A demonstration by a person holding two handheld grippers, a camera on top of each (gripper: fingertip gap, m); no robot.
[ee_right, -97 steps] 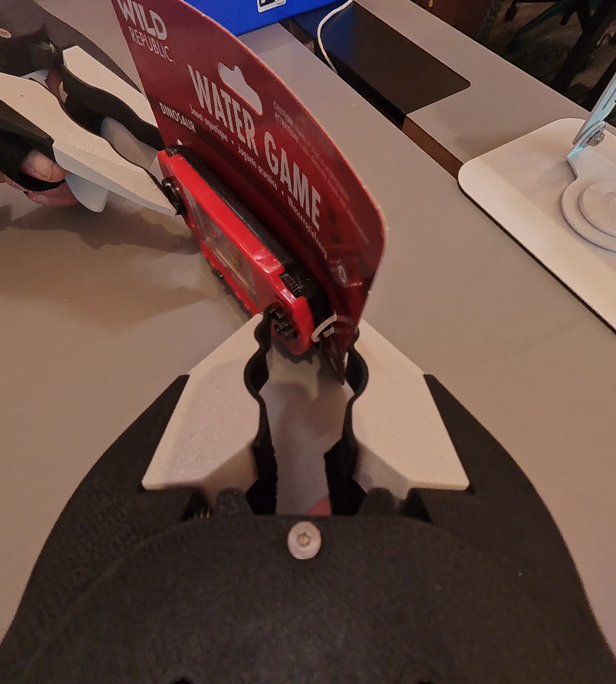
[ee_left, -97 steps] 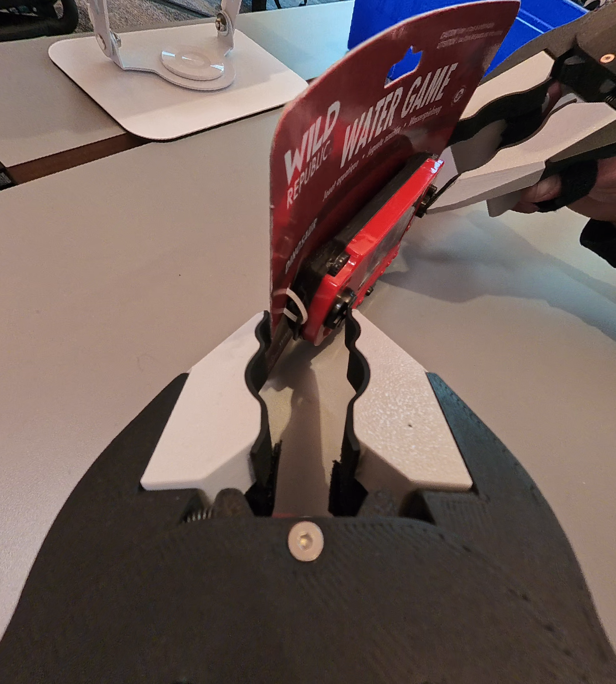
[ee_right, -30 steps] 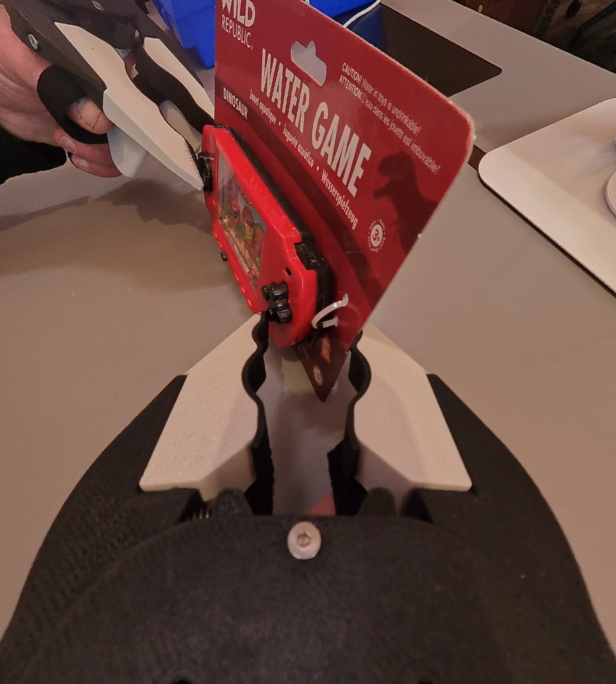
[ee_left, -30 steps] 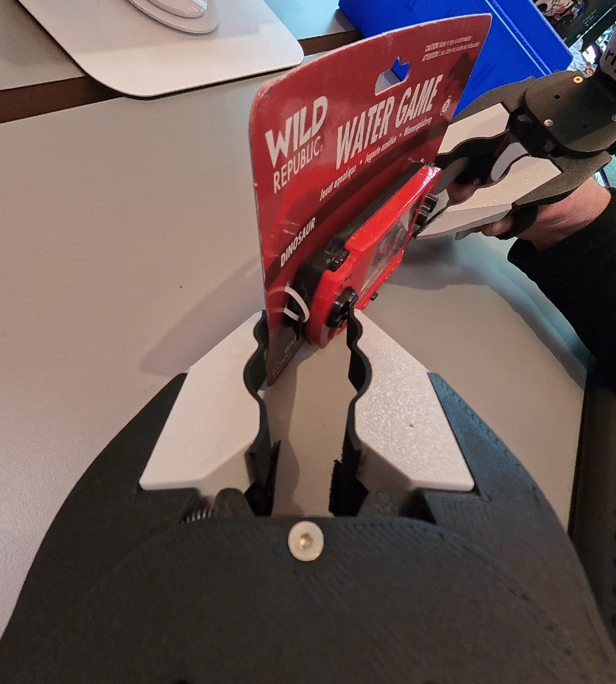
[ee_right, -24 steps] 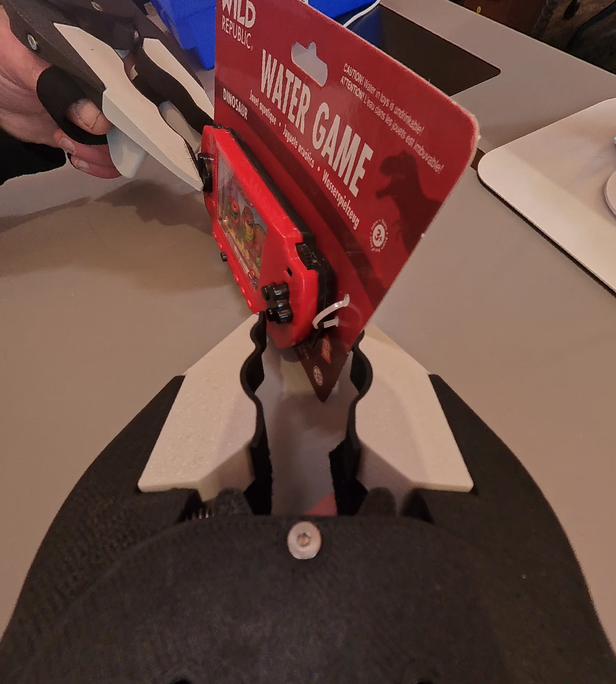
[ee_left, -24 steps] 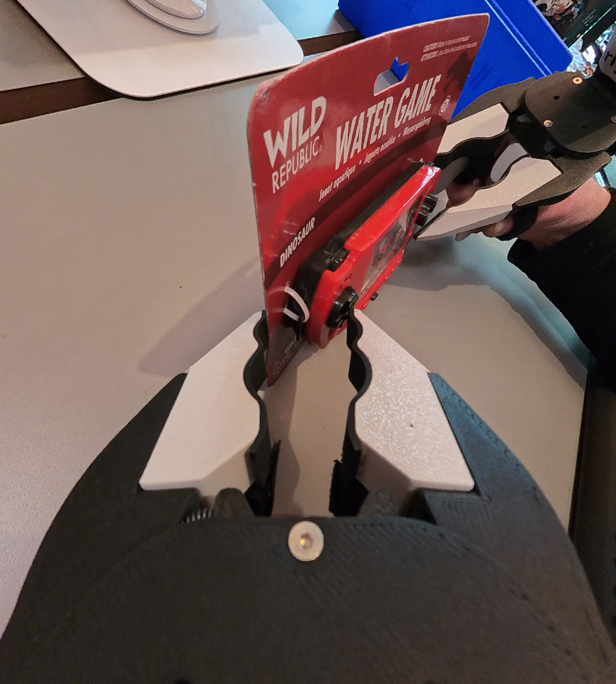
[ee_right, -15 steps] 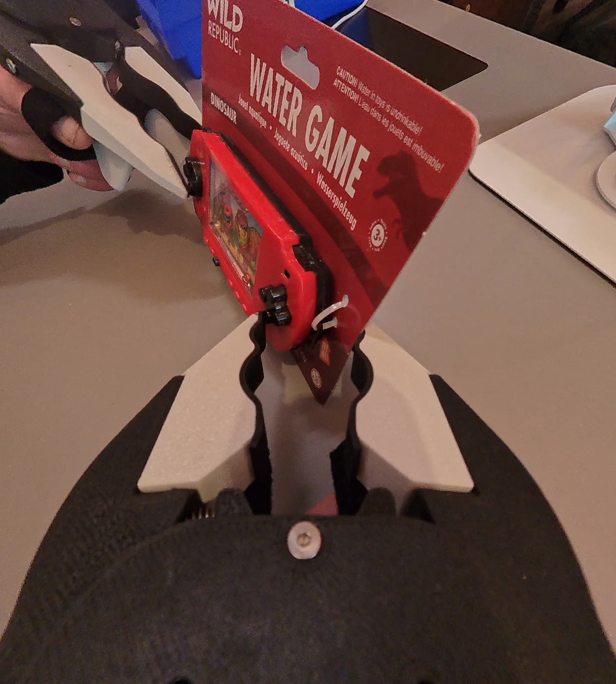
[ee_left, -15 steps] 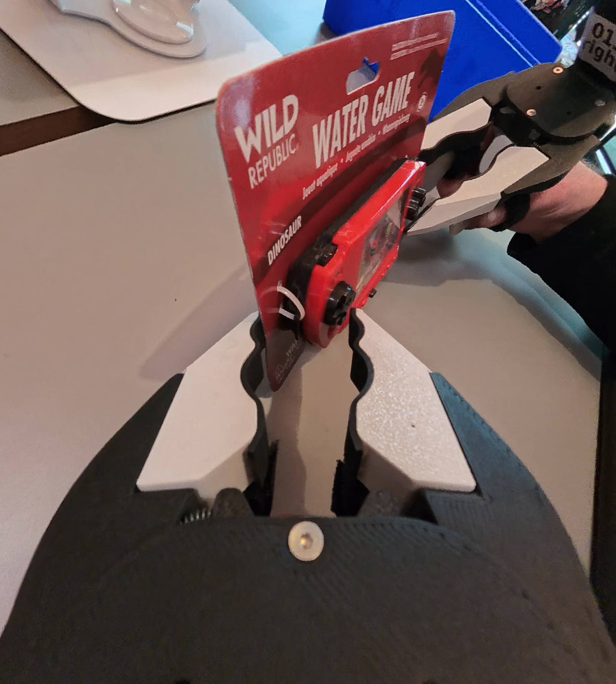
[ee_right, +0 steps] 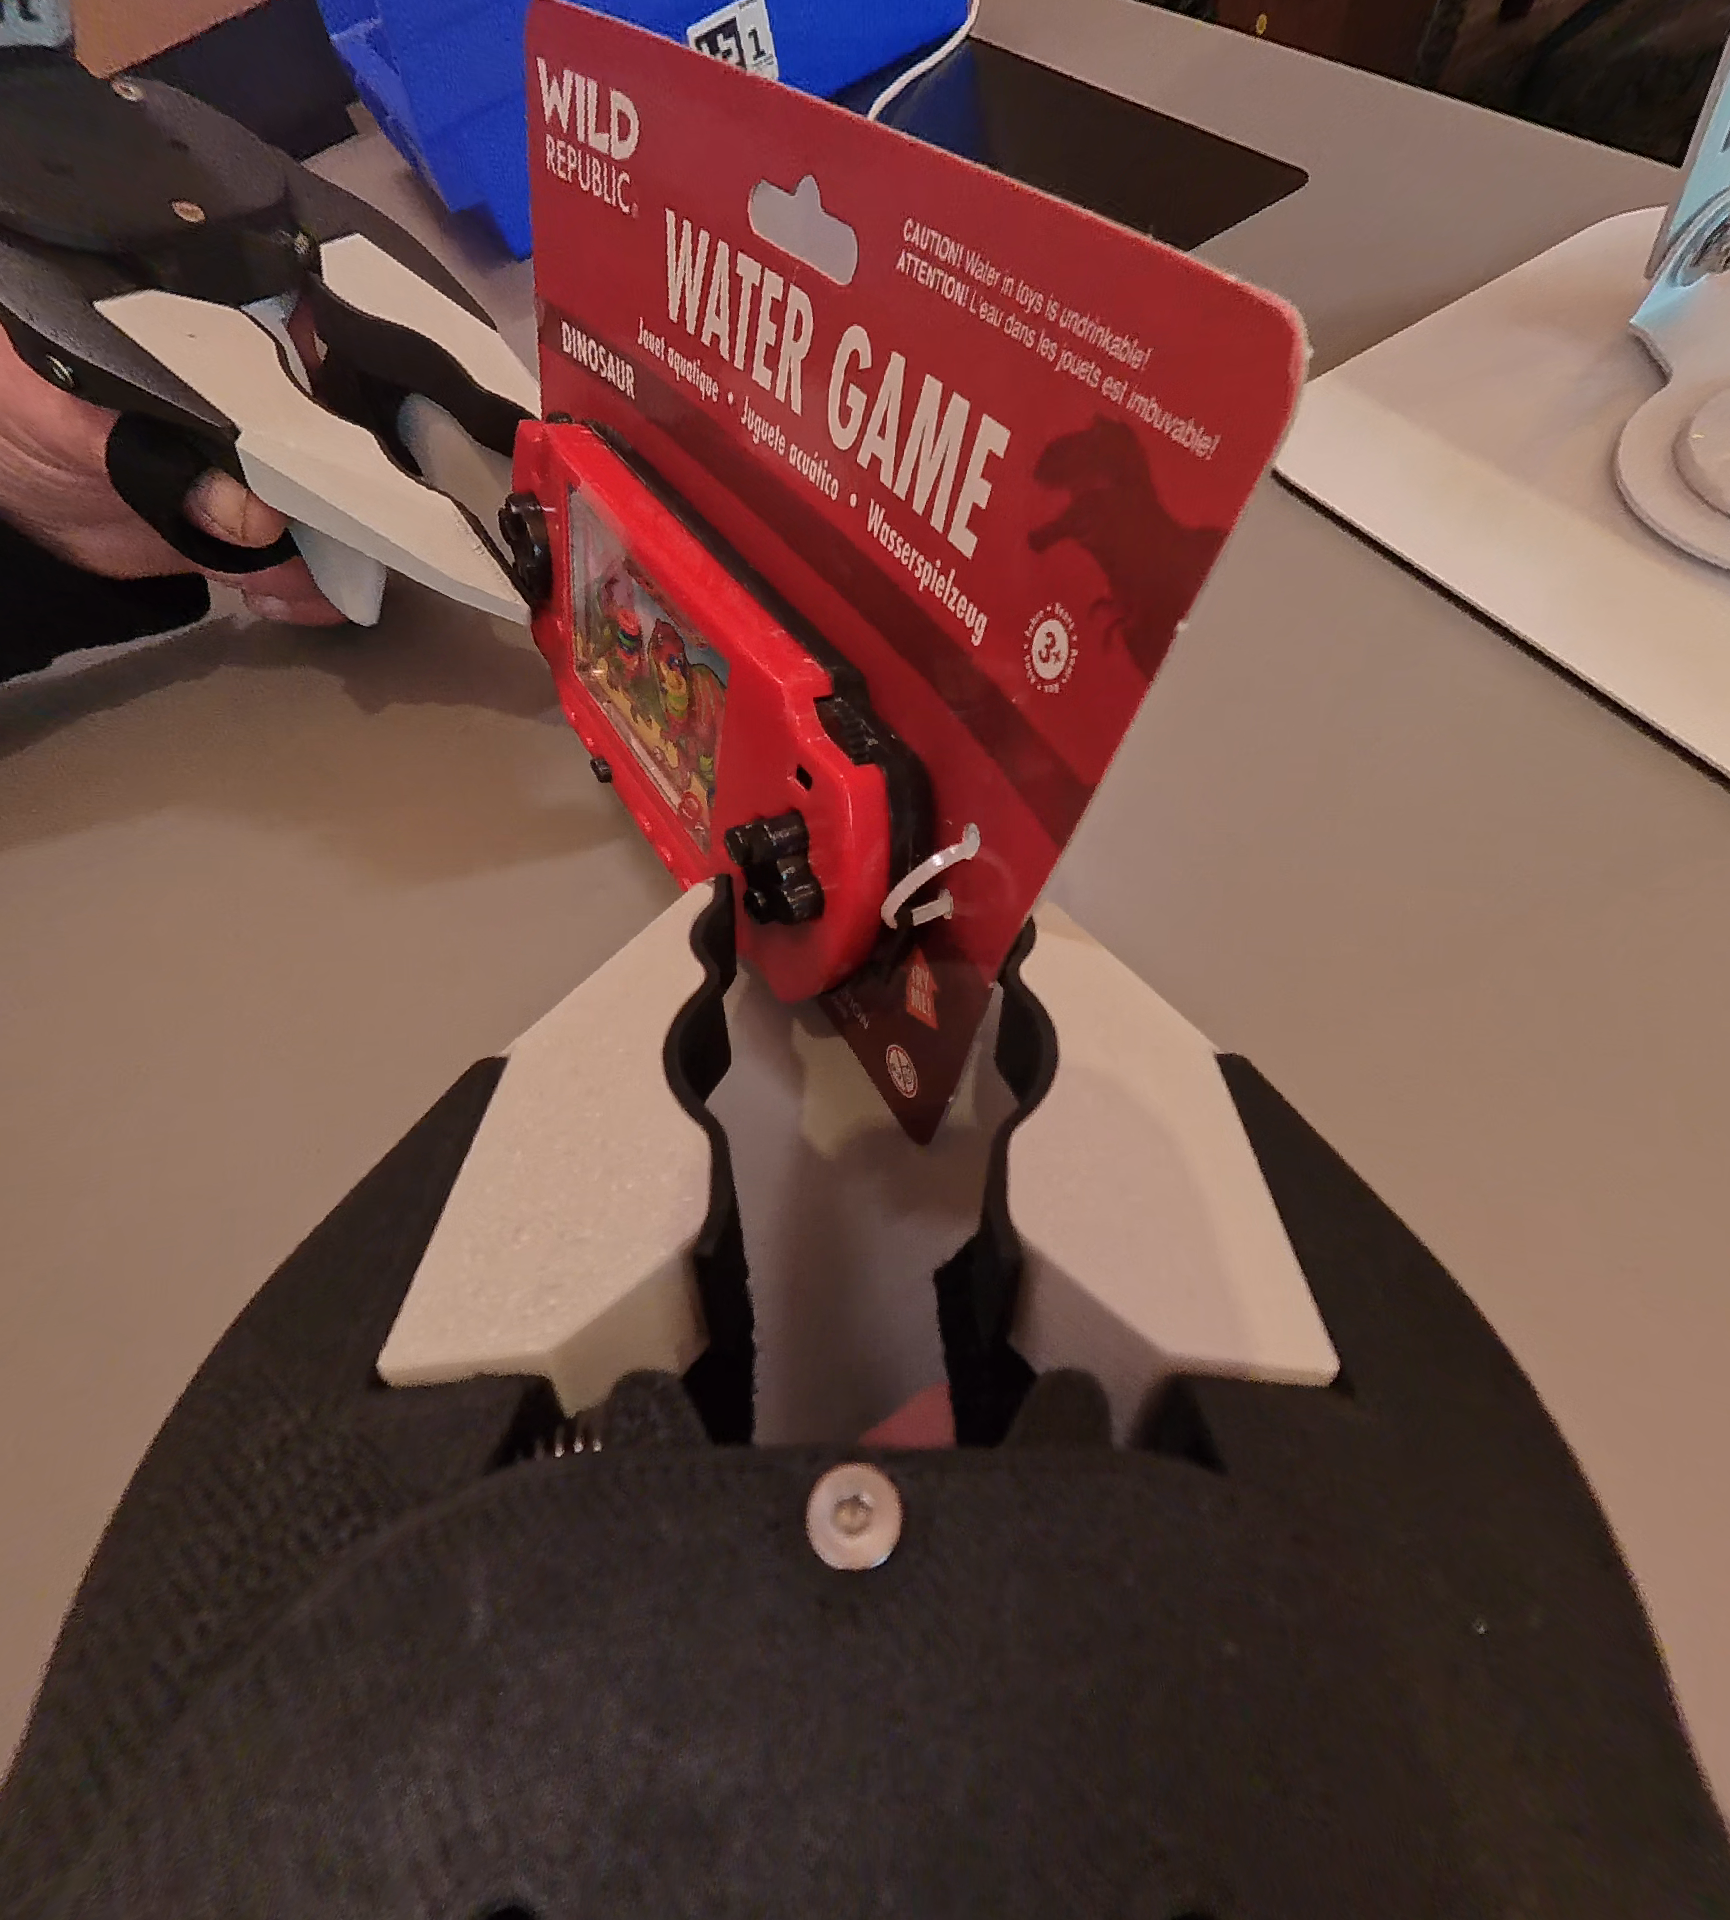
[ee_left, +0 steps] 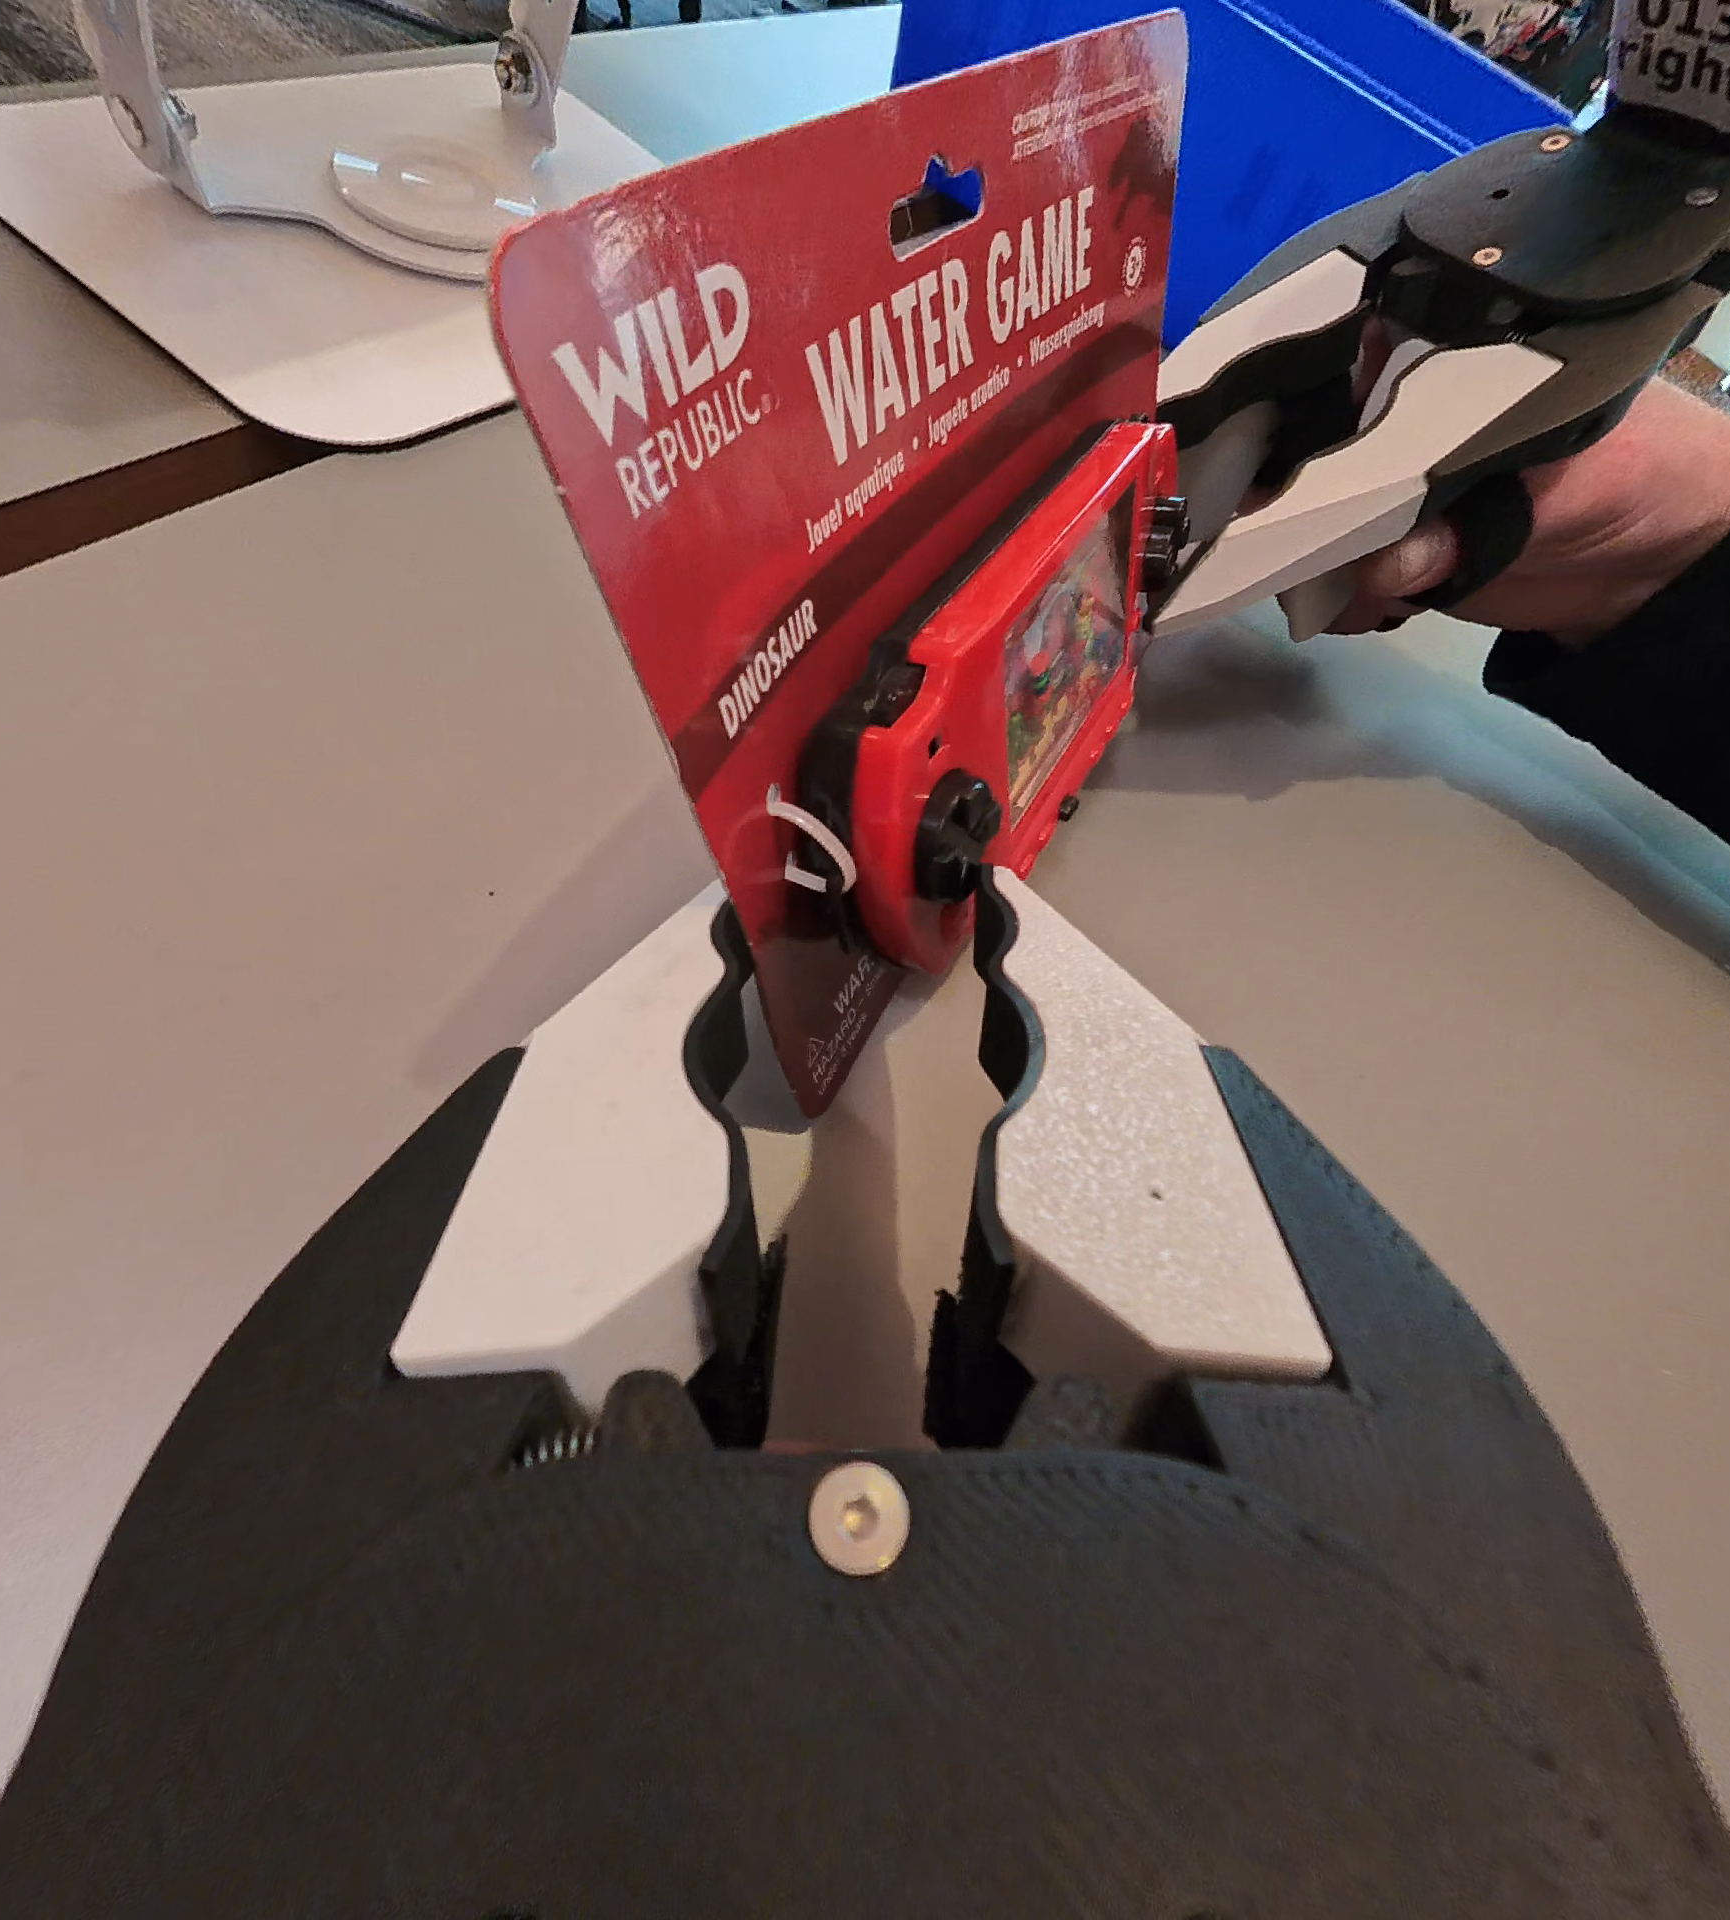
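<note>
Red carded toy (ee_left: 986, 665), lower corners hidden between both grippers' fingers (ee_left: 622, 1122).

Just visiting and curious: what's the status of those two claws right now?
Left claw shut on red toy pack. Right claw shut on its other end. Pack upright above grey table. Nothing in the way.
</note>
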